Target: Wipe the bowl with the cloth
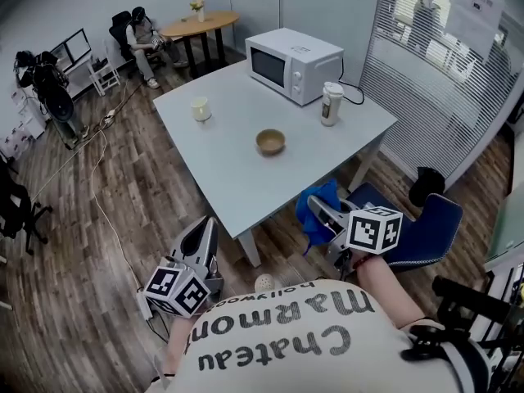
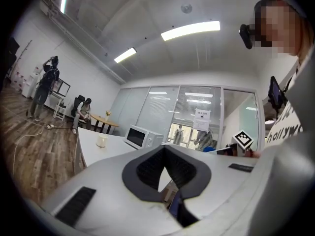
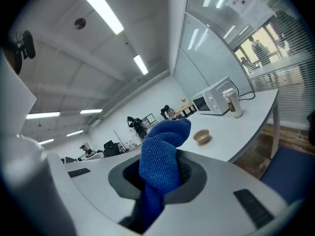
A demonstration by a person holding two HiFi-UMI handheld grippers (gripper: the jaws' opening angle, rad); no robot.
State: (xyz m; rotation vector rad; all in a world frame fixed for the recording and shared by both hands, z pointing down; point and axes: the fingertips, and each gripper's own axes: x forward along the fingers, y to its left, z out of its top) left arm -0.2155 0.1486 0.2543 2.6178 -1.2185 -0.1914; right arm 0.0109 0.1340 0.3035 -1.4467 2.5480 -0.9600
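Observation:
A small tan bowl sits upright near the middle of the grey table; it shows far off in the right gripper view as the bowl. My right gripper is below the table's near edge, shut on a blue cloth that bulges up from between the jaws as the cloth. My left gripper hangs lower left, off the table over the floor, shut with nothing between its jaws; its gripper view looks level toward the table.
On the table stand a white microwave, a lidded cup beside it and a cream cup at the left. A blue chair stands right of me. A cable lies on the wooden floor. People are at the room's far end.

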